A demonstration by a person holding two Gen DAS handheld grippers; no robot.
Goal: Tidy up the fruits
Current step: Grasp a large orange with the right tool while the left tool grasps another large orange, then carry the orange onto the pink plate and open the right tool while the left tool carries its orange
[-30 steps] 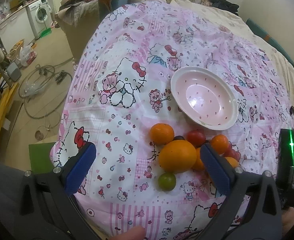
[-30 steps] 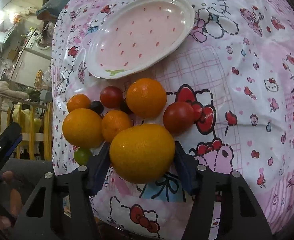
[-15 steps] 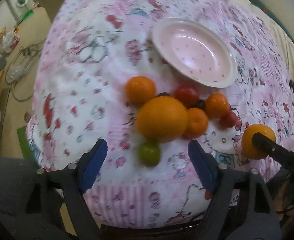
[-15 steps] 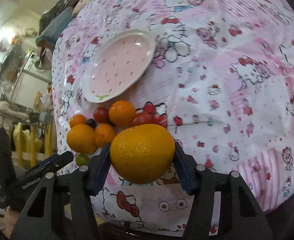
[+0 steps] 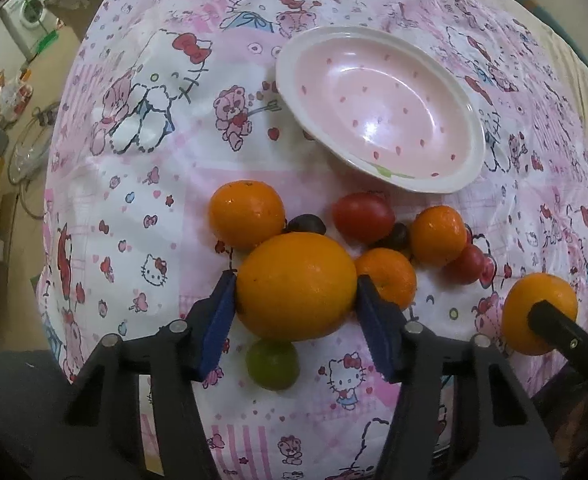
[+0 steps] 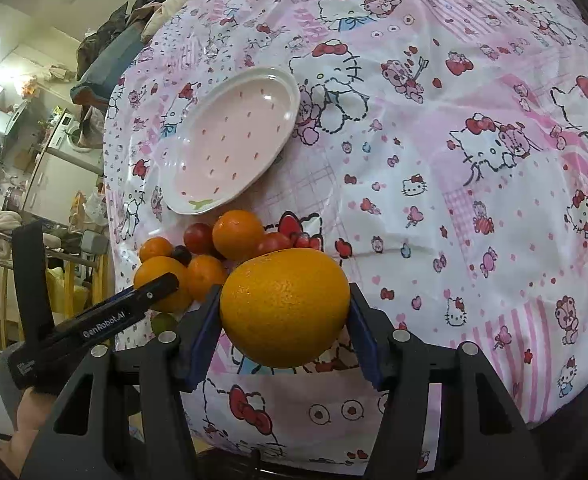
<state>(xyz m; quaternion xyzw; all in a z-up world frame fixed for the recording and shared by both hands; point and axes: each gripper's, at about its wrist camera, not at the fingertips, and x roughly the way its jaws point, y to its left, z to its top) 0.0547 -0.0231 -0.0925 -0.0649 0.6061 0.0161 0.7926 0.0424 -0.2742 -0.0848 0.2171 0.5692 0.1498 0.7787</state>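
Observation:
Several fruits lie heaped on the pink cartoon-print bedcover in front of an empty pink plate (image 5: 283, 76) (image 6: 177, 200). In the left wrist view my left gripper (image 5: 296, 280) points down at the heap. Its jaws are closing, and both blue pads touch the sides of a large orange (image 5: 296, 304). Around it lie a small orange (image 5: 245, 214), a tomato (image 5: 362, 216), two mandarins (image 5: 438, 236), dark grapes (image 5: 306, 224) and a green fruit (image 5: 271, 364). My right gripper (image 6: 285, 292) is shut on a second large orange (image 6: 285, 312), held clear above the cover.
The bedcover drops off at its near edge just behind both grippers. Left of the bed there is floor with cables (image 5: 29, 148) and a washing machine (image 5: 29, 12). A person's hand (image 6: 25, 412) shows at the lower left of the right wrist view.
My left gripper came down over the heap and its jaws narrowed from wide open onto the large orange. My right gripper carried its orange up and away from the heap.

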